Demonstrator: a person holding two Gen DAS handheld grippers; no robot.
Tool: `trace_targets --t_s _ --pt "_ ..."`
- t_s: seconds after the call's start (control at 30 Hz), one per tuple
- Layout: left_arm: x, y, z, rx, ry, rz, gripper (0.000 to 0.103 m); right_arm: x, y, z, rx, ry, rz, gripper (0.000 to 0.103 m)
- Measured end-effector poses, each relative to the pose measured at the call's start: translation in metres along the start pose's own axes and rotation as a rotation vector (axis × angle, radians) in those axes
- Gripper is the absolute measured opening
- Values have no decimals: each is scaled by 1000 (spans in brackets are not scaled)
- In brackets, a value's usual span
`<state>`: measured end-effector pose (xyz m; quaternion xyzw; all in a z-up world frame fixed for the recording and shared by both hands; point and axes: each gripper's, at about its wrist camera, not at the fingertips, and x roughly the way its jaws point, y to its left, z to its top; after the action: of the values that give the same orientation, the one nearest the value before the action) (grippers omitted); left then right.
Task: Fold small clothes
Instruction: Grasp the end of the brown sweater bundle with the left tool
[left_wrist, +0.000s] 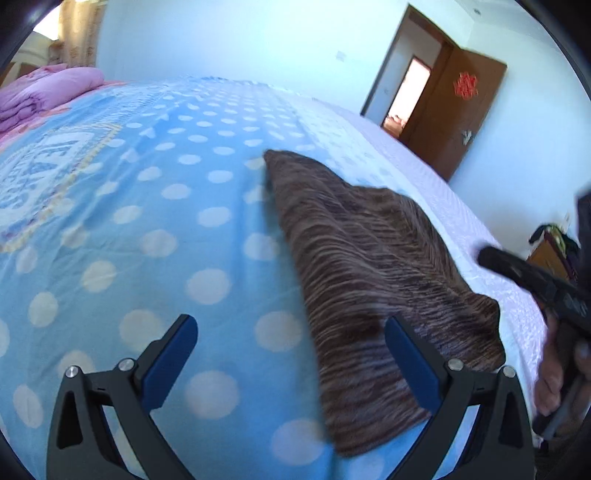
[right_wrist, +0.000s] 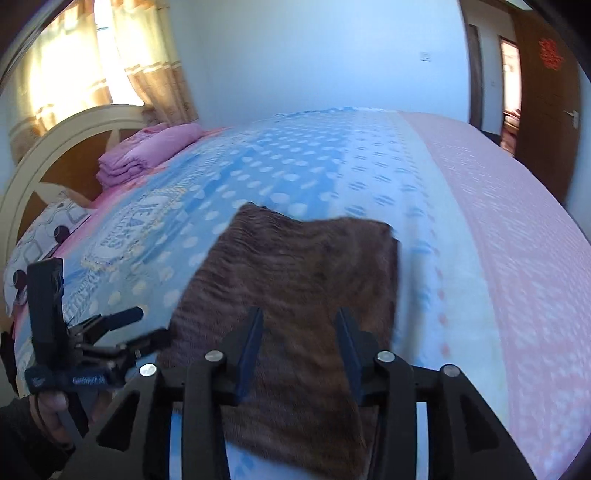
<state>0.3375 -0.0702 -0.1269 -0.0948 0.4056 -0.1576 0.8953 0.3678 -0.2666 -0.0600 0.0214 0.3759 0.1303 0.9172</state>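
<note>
A brown striped cloth (left_wrist: 373, 266) lies folded flat on the blue polka-dot bedspread (left_wrist: 155, 221). It also shows in the right wrist view (right_wrist: 299, 280). My left gripper (left_wrist: 291, 332) is open and empty, just above the bed at the cloth's left edge. My right gripper (right_wrist: 299, 325) is open and empty, hovering over the near part of the cloth. The left gripper shows in the right wrist view (right_wrist: 144, 325) at the cloth's left side. The right gripper's body shows at the right edge of the left wrist view (left_wrist: 535, 280).
A folded pink quilt (right_wrist: 147, 155) lies by the wooden headboard (right_wrist: 55, 155). A pink sheet (right_wrist: 517, 229) covers the bed's right side. An open wooden door (left_wrist: 458, 110) stands behind the bed. Curtains (right_wrist: 155, 66) hang at the window.
</note>
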Motion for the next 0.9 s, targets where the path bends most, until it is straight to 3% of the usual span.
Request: trace_targets --t_s 0.1,0.13,0.23,0.37,0.43,0.57,0.63,0.9 --pt "23 -12 1 48 69 18 103 47 -24 9 60 125 -38 42" --pt "27 -12 0 50 94 21 103 60 -39 5 97 169 -70 36" --pt "26 -10 -1 61 92 3 103 56 -66 -5 138 154 -1 26" --pt "25 -10 -4 65 79 -5 103 44 -65 -12 78 146 6 26" --pt "24 -12 -5 74 70 -14 103 39 -71 -9 111 120 26 26" --pt "17 -12 -8 75 44 -57 89 34 -94 6 213 18 28 33" --pt "15 -10 -9 63 36 -73 85 46 -109 12 282 26 45 45" --pt "22 -23 -9 114 63 -42 84 85 -125 21 323 79 86 46"
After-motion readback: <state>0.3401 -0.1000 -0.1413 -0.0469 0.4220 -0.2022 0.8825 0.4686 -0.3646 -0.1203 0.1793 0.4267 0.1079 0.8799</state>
